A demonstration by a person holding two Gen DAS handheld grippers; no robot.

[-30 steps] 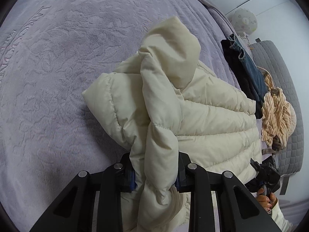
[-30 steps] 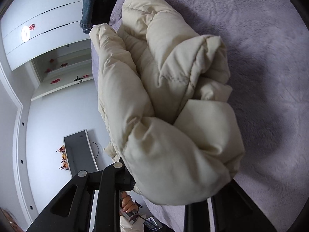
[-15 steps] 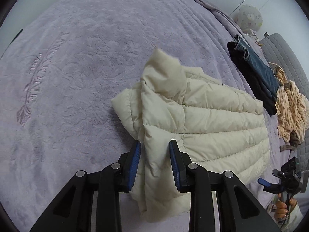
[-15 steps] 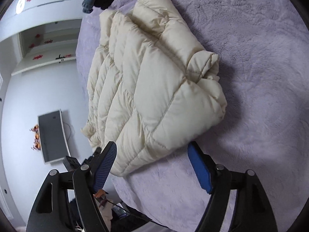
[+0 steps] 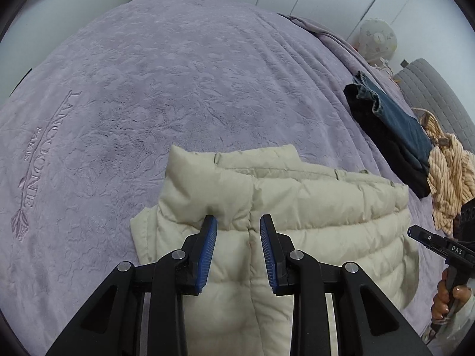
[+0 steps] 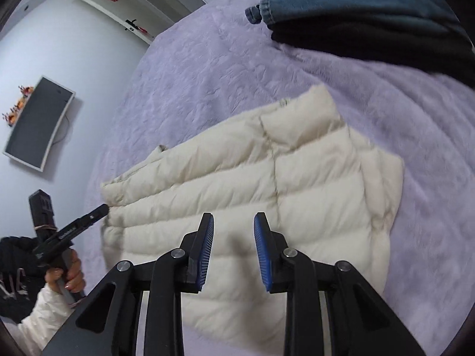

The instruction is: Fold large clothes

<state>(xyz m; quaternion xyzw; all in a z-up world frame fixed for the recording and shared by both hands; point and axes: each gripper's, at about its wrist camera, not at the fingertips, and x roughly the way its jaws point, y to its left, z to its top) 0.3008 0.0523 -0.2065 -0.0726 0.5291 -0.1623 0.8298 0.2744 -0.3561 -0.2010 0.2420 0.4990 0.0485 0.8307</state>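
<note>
The folded cream quilted puffer jacket (image 5: 297,222) lies flat on the lilac embossed bedspread (image 5: 178,89). Above it, the left tool (image 5: 238,222) hangs narrow and empty; the right tool (image 6: 233,219), having just been closing, holds nothing.

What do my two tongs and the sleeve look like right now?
Both tongs, left and right, are black linkage frames with silver rivets and ribbed blue pads. Seen from the side, the right tool carries white lettering on its black body. The sleeve is cream and padded.
</note>
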